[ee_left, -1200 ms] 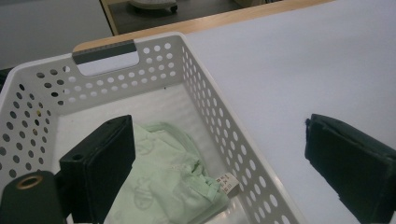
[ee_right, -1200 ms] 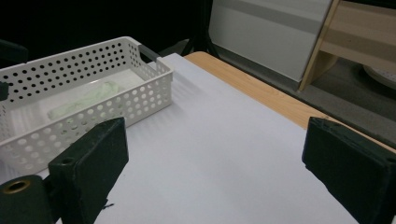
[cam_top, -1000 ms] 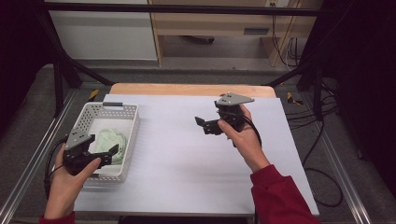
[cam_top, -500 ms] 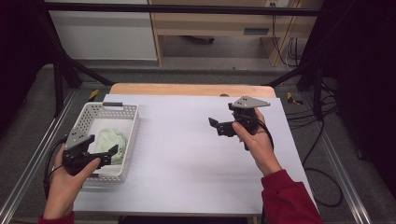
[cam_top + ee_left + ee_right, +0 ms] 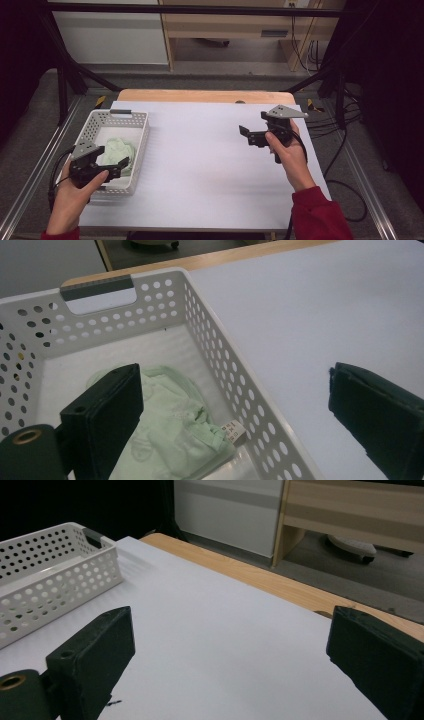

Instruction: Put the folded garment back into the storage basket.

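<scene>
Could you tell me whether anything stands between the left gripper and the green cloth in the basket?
Nothing visible does. The left gripper hangs open over the basket's right wall, one jaw above the green cloth, the other out over the table. That wall sits between the jaws.

Both grippers are black, boxy tools with two thick, flat-faced jaws. The left gripper (image 5: 95, 167) carries a grey three-cornered plate on top, and a black cable loops from its back. The right gripper (image 5: 252, 136) has the same grey plate and a black cable trailing down. A round brass-ringed hole sits at each jaw base. The person wears red sleeves (image 5: 320, 215).
</scene>
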